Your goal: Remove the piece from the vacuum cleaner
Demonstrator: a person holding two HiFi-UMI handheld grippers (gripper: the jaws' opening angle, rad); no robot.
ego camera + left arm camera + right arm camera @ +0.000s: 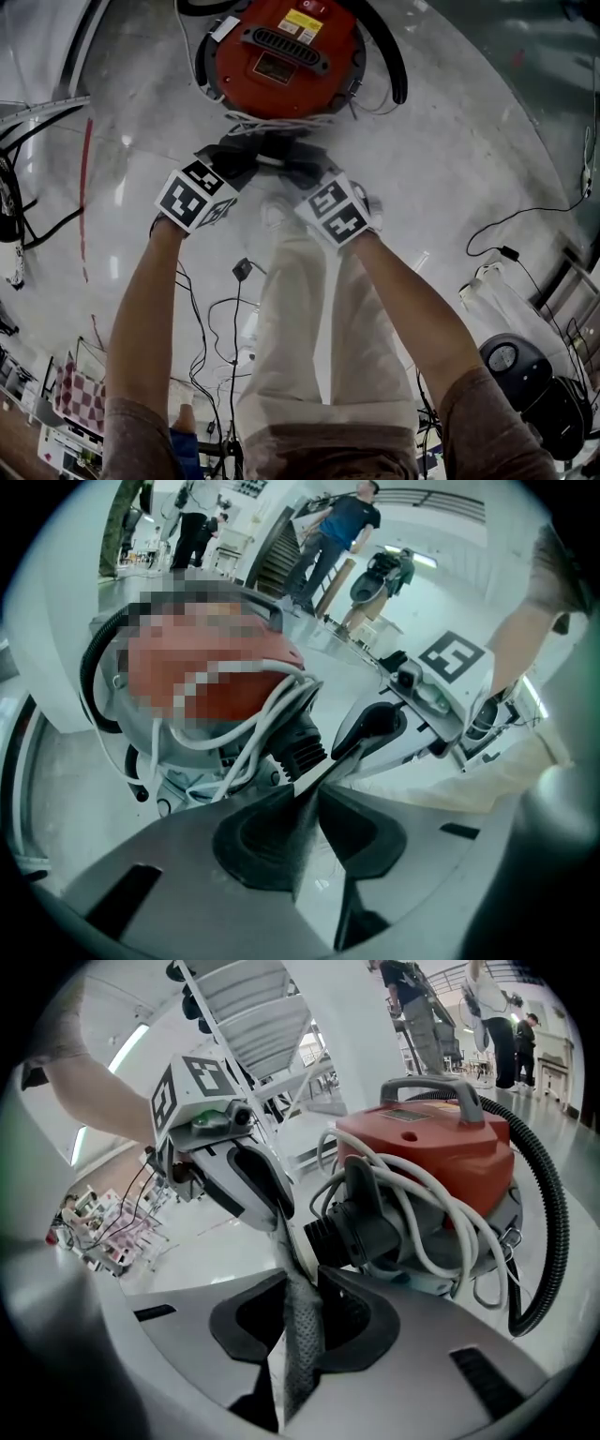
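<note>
Vacuum cleaner (281, 56), red and round, is seen standing on the pale floor (450, 141), and all places are given from it. A white cable (422, 1204) is wound round its body. A black ribbed hose (548, 1213) is looped along its side. A black ribbed connector (352, 1227) is seen projecting from the side nearest the person, under the cable turns.

Just in front of that connector, 2 grippers are held almost tip to tip. The left gripper (312, 794) is shown with its jaws drawn nearly together, only a narrow slit being left. In that slit a thin grey strip (302, 1335) is pinched between the dark pads. The right gripper (302, 1283) is likewise closed down to a slim gap, and the same strip, mesh-textured on its face, is clamped there. The strip is stretched from 1 claw straight across to the other, close beside the connector. Whether it is joined to the vacuum cleaner cannot be told.

On the near side of the vacuum cleaner, the person's pale trousers (300, 319) are seen below the grippers. Beyond its far side, several standing people (337, 527) are visible, well apart from it.
</note>
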